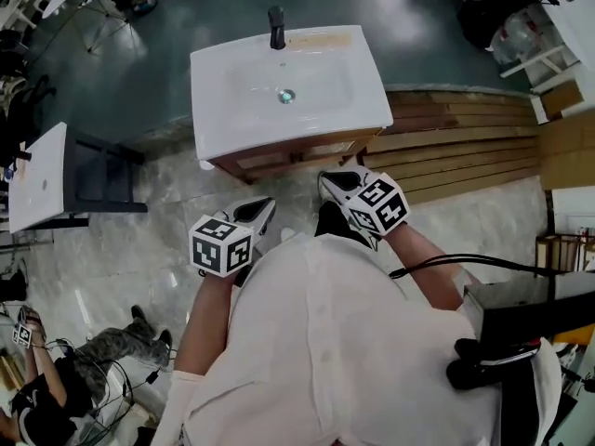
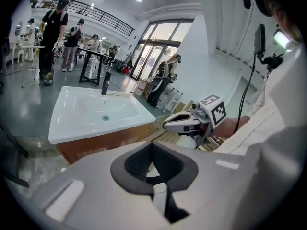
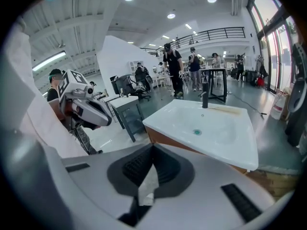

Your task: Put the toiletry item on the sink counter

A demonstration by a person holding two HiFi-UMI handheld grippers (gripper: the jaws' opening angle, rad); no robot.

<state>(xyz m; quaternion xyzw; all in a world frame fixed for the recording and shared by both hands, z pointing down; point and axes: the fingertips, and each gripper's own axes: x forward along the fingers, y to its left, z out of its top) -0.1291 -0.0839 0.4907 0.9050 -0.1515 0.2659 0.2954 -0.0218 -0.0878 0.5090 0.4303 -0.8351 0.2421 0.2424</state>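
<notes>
Head view has us standing just short of the white sink (image 1: pixel 223 124) on its wooden cabinet (image 1: pixel 288 154), a black faucet (image 1: pixel 276 28) at its far edge. We hold both grippers side by side over the floor, pointing toward the basin. Our right gripper (image 3: pixel 152 148) has its jaws pressed together on the toiletry item (image 3: pixel 146 185), a thin, crumpled whitish piece pinched at their seam, well apart from the counter. Our left gripper (image 2: pixel 152 144) has its jaws together too; a pale strip (image 2: pixel 159 189) shows at their seam, and we cannot identify it.
</notes>
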